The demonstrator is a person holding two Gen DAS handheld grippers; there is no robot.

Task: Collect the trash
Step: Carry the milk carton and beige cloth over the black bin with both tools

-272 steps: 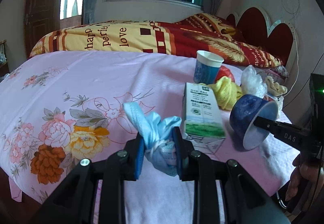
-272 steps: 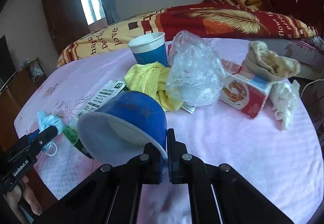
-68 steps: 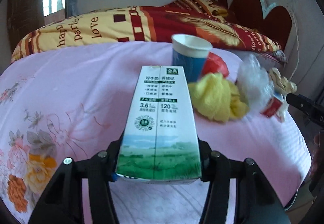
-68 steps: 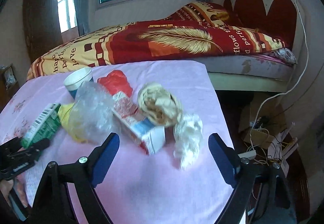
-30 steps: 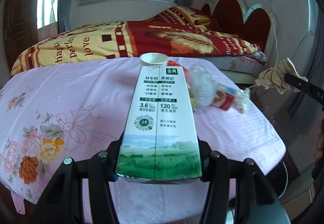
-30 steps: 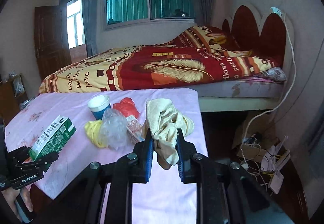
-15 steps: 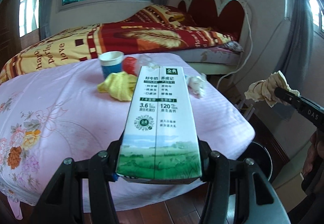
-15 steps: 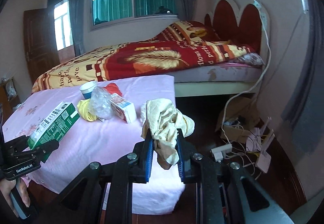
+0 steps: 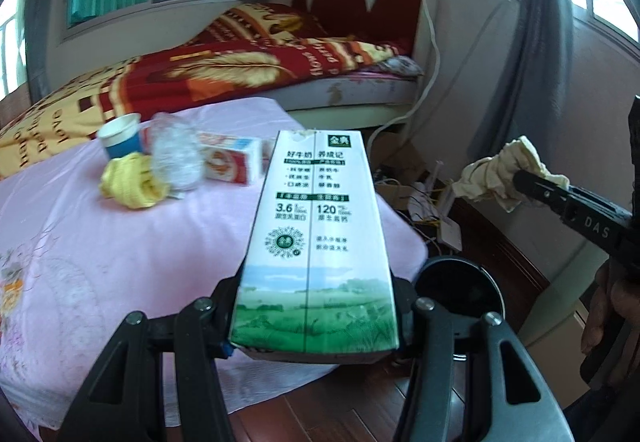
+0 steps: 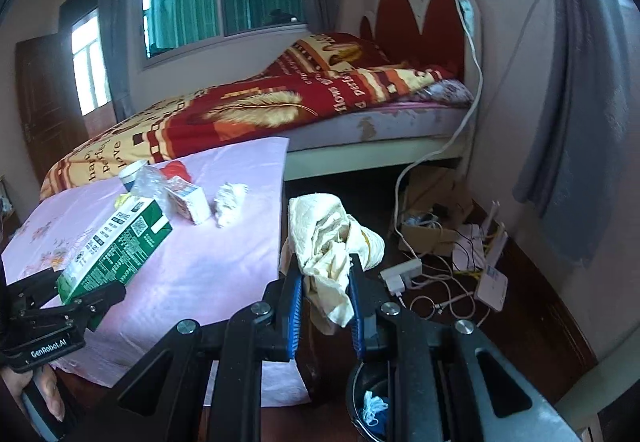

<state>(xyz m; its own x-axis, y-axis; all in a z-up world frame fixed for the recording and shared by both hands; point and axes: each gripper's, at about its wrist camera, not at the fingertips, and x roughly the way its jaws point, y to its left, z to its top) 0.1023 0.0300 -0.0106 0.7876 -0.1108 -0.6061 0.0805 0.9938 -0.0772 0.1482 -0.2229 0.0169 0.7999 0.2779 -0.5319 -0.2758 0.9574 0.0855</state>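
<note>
My left gripper (image 9: 316, 316) is shut on a green and white milk carton (image 9: 316, 238) and holds it past the corner of the pink bed. It also shows in the right wrist view (image 10: 114, 246). My right gripper (image 10: 326, 294) is shut on a crumpled cream cloth (image 10: 330, 238), also seen in the left wrist view (image 9: 500, 172). A black trash bin (image 9: 460, 288) stands on the floor beside the bed corner, below both grippers. In the right wrist view the bin (image 10: 372, 402) holds blue and white trash.
On the pink bedspread (image 9: 120, 250) lie a blue paper cup (image 9: 120, 136), a yellow cloth (image 9: 132, 182), a clear plastic bag (image 9: 176, 158), a red and white box (image 9: 228, 162) and white tissue (image 10: 230, 202). Cables, a power strip (image 10: 400, 274) and routers lie on the floor right.
Both grippers have swung right, off the bed toward the floor. The black bin has come closer into view below them. Each still holds its item.
</note>
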